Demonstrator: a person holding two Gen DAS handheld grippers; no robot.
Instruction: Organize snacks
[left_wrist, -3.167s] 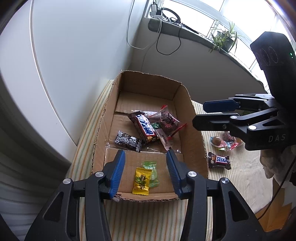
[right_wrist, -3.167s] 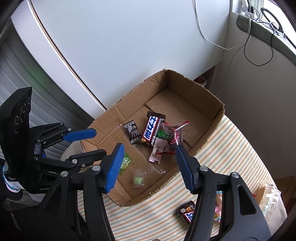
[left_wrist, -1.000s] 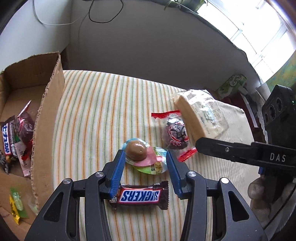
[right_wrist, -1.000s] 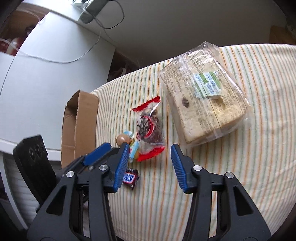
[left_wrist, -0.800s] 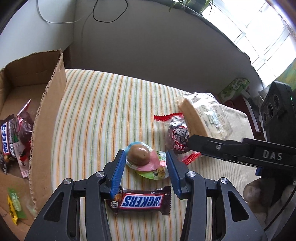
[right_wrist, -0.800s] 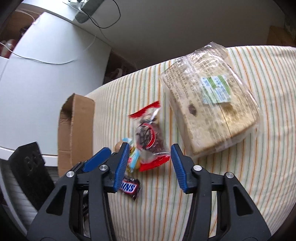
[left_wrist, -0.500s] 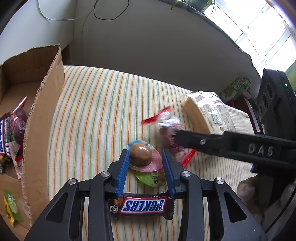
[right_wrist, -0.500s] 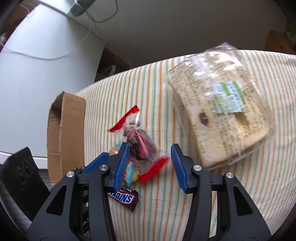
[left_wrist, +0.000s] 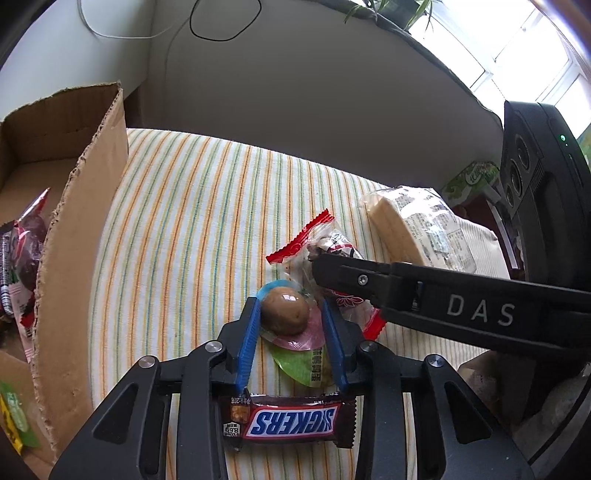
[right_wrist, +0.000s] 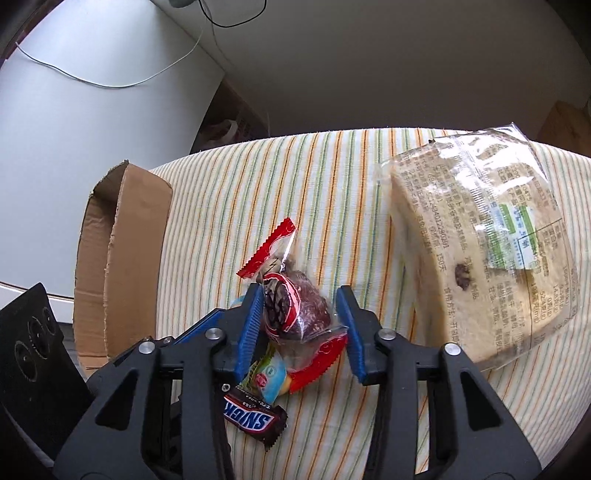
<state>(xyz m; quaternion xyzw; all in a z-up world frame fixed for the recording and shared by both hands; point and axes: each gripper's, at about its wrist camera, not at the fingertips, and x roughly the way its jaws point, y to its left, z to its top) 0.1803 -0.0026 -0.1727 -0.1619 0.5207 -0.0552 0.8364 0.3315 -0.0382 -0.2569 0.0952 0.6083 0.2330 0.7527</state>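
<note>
My left gripper (left_wrist: 290, 314) is shut on a brown egg-shaped snack in a pink and green blister pack (left_wrist: 284, 309). A Snickers bar (left_wrist: 288, 424) lies on the striped cloth just below its fingers. My right gripper (right_wrist: 300, 295) has its jaws around a red-ended packet of dark dried fruit (right_wrist: 295, 306), also seen in the left wrist view (left_wrist: 325, 243); the left pad touches it, the right pad stands apart. The Snickers bar (right_wrist: 255, 415) and the blister pack (right_wrist: 267, 374) show under it.
A cardboard box (left_wrist: 85, 192) with several snacks stands at the left, also in the right wrist view (right_wrist: 122, 236). A large wrapped bread loaf (right_wrist: 487, 251) lies at the right on the striped cloth (left_wrist: 192, 206). A wall and windowsill are behind.
Both grippers moved from over the box to the loose snacks. The left jaws closed on the egg snack. The right jaws narrowed around the red packet, which has tilted up.
</note>
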